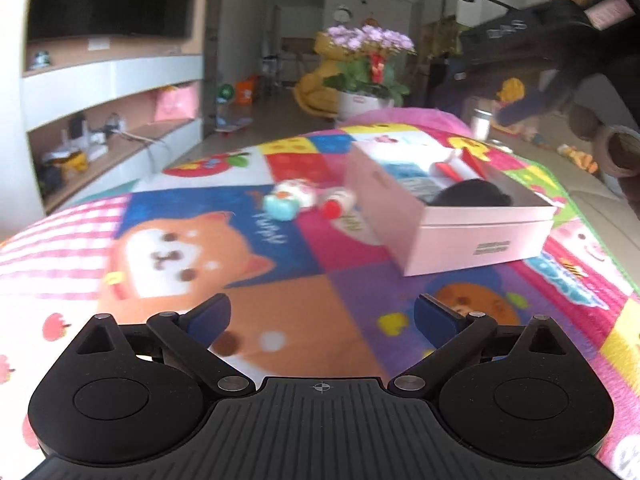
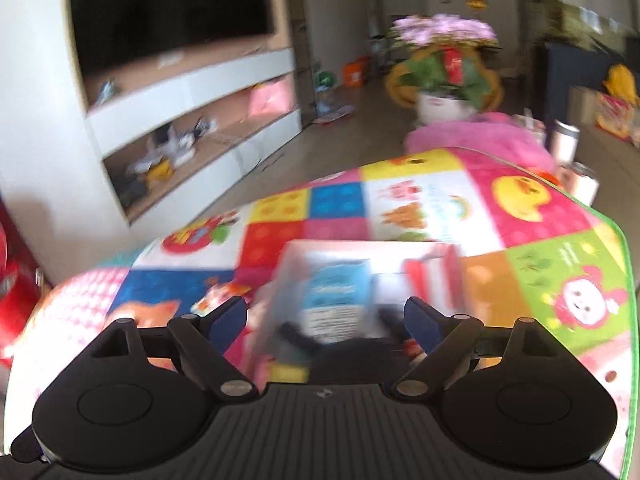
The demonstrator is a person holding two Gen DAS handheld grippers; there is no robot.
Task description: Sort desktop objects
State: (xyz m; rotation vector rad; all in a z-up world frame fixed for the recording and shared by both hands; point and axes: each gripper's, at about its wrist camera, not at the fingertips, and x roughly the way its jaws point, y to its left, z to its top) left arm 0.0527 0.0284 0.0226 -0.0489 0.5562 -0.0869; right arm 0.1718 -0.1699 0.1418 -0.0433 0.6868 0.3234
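A pink open box [image 1: 452, 216] sits on the colourful cartoon blanket [image 1: 280, 288], holding a blue-white packet, a red-white item and a black object [image 1: 472, 196]. Left of it lie a teal-capped toy [image 1: 286, 198] and a small red-capped bottle [image 1: 338, 202]. My left gripper [image 1: 322, 316] is open and empty, low over the blanket, short of the box. My right gripper [image 2: 326, 314] is open and empty above the box [image 2: 360, 276], over the blue-white packet [image 2: 336, 300]. The right wrist view is blurred. The other gripper's dark body [image 1: 560, 40] shows at the upper right in the left wrist view.
A potted plant with purple flowers [image 1: 368, 68] stands past the blanket's far end. Metal cups [image 2: 572, 160] stand at the far right edge. A TV wall with cluttered shelves [image 1: 112, 120] is on the left. Floor lies beyond.
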